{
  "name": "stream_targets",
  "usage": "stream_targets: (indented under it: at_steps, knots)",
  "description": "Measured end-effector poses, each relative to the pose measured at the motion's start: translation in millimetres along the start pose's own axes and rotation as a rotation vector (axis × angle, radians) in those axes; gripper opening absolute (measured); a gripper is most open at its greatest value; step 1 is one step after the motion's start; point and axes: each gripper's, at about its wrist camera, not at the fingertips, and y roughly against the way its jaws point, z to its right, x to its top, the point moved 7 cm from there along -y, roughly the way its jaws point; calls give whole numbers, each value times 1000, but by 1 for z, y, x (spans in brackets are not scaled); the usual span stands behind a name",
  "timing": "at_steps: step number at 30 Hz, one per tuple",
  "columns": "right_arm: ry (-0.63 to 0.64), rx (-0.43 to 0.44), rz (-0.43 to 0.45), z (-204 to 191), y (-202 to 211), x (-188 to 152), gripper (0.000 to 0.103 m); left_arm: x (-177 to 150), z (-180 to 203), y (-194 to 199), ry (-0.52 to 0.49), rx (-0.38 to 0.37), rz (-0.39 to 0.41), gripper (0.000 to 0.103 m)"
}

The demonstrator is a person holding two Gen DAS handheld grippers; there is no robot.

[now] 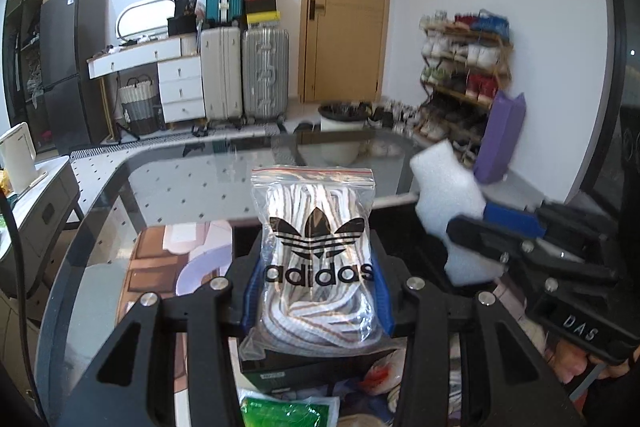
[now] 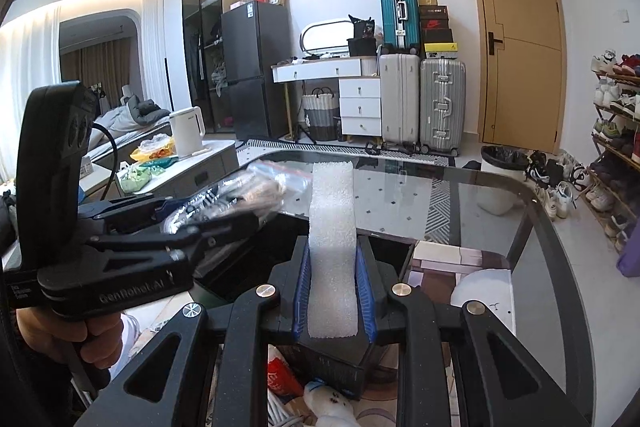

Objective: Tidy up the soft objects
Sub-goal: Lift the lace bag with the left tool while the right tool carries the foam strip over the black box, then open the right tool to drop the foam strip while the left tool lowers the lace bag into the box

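Note:
A clear zip bag (image 1: 316, 247) with a black Adidas logo holds white striped laces. It stands upright between the blue pads of my left gripper (image 1: 316, 291), which is shut on it. My right gripper (image 2: 332, 287) is shut on a white foam block (image 2: 332, 247) that sticks up past its blue pads. In the left wrist view the foam block (image 1: 448, 199) and right gripper (image 1: 476, 223) are blurred at the right. In the right wrist view the left gripper (image 2: 200, 219) with the bag (image 2: 248, 195) is at the left, a hand on its handle. Both hover over a glass table (image 1: 200, 179).
Under and before the glass table (image 2: 460, 195) lie a dark box, a green packet (image 1: 288, 411) and a white plush toy (image 2: 332, 403). Beyond are a lined bin (image 2: 500, 179), a shoe rack (image 1: 468, 75), suitcases (image 1: 244, 75), a purple bag (image 1: 500, 143) and a side table with a kettle (image 2: 186, 131).

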Motion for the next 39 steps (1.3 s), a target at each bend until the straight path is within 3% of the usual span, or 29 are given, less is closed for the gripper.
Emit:
stream_targets:
  at_steps: [15,19,21,23,24,26,27,28,29,32,34,39]
  knots:
    - [15,-25,-68,5,-30,-3,22,-15,7,-27,-39,-12,-134,44]
    - [14,-27,-79,7,-33,-6,23,-18,5,-29,-31,-17,-138,46]
    - [3,-18,-78,10,-32,-7,33,-17,5,-28,-27,-26,-137,48]
    - [-2,-19,-66,12,-29,-5,61,-17,5,-25,-35,-38,-131,58]
    - [0,-20,-55,12,-25,-4,63,-16,6,-22,-41,-41,-120,65]
    - [-4,-34,-46,14,-18,-4,67,-15,5,-17,-53,-34,-108,68]
    - [-11,-27,-54,14,-14,-5,72,-15,6,-14,-57,-36,-106,74]
    - [-13,-20,-59,14,-11,-6,87,-15,5,-12,-57,-40,-104,84]
    - [-17,-23,-51,15,-7,-7,93,-15,5,-9,-55,-43,-97,87]
    - [-37,-52,-56,21,7,-10,101,-15,5,4,-57,-50,-69,93]
    - [-50,-58,-71,23,14,-15,102,-16,3,11,-63,-45,-61,103]
    - [-72,-73,-84,28,33,-25,102,-22,0,32,-79,-29,-32,103]
